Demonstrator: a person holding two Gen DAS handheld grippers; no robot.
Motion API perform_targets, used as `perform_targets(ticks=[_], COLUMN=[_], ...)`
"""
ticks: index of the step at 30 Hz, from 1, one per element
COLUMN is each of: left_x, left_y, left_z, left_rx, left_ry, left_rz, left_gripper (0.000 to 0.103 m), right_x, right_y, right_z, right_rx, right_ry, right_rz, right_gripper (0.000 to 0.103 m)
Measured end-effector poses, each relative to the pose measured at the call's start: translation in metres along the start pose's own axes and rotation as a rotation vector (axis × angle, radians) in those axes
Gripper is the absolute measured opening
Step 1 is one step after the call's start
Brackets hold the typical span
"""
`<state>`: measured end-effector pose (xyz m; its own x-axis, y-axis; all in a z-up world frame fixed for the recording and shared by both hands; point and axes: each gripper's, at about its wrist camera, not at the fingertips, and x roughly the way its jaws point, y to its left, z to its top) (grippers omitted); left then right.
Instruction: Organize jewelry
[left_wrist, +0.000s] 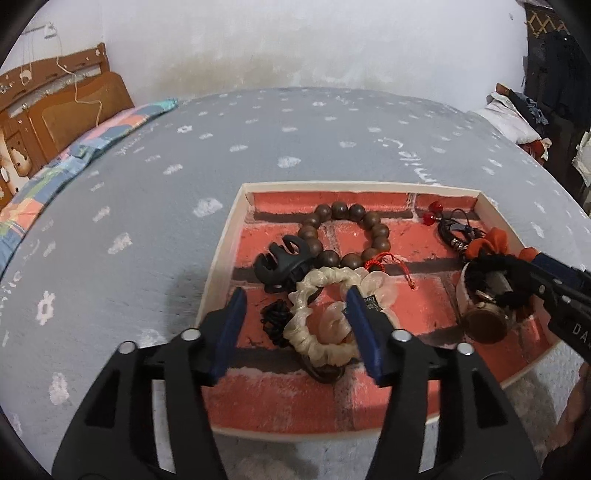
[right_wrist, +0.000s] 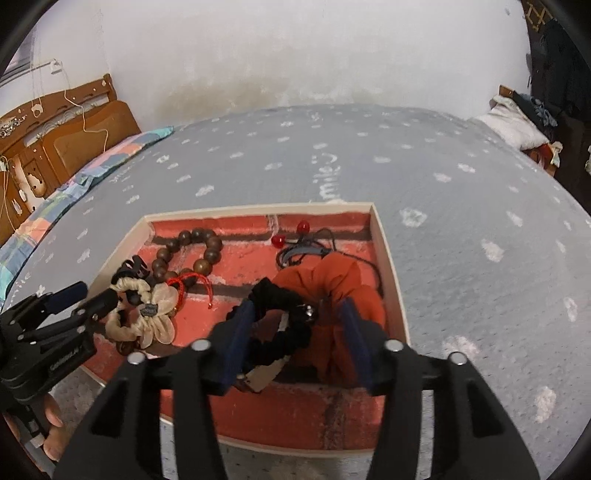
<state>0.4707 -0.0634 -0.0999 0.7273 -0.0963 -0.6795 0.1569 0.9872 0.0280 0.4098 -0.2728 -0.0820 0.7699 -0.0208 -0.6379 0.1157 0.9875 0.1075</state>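
Grey bedspread (left_wrist: 147, 166); brick-print tray (left_wrist: 236, 221) holds cream scrunchie (left_wrist: 317, 343), black scrunchie (right_wrist: 284, 332); both tongs (left_wrist: 295, 325) (right_wrist: 299, 332) open.

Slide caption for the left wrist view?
Left gripper open over the cream scrunchie in the brick-lined tray.

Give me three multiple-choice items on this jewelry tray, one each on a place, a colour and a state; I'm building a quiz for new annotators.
1. Where does the wooden bead bracelet lie in the tray?
A. far half, near the back wall
B. outside it
C. near front edge

2. What colour is the scrunchie between the left gripper's fingers?
A. green
B. cream
C. blue

3. How does the right gripper stand?
A. clamped shut
B. jaws apart
C. out of view

Answers: 1 A, the beads curl close to the back wall. 2 B, its fabric is pale cream. 3 B, both blue pads stand apart around the black scrunchie and orange scrunchie.
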Motion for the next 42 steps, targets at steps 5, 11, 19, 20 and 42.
perform_targets(ticks=[5, 11, 19, 20, 42], left_x=[-0.031, -0.074, -0.140, -0.150, -0.321], left_y=[0.008, 0.027, 0.044, 0.044, 0.050], left_z=[-0.006, -0.021, -0.058, -0.064, -0.150], left_rx=[0.012, -0.007, -0.023, -0.021, -0.078], left_ry=[-0.050, -0.086, -0.121, -0.131, -0.235], left_rz=[0.030, 0.063, 0.096, 0.103, 0.109], left_gripper=[0.082, 0.098, 0.098, 0.098, 0.098], right_x=[-0.017, -0.055, -0.126, -0.137, -0.308], right_y=[0.005, 0.014, 0.025, 0.026, 0.027], right_z=[-0.002, -0.017, -0.042, -0.047, -0.127], right_rx=[-0.037, -0.083, -0.075, -0.074, -0.013], right_ry=[-0.022, -0.062, -0.116, -0.128, -0.227], right_rz=[-0.028, -0.061, -0.052, -0.051, -0.069], right_gripper=[0.061, 0.077, 0.093, 0.094, 0.099])
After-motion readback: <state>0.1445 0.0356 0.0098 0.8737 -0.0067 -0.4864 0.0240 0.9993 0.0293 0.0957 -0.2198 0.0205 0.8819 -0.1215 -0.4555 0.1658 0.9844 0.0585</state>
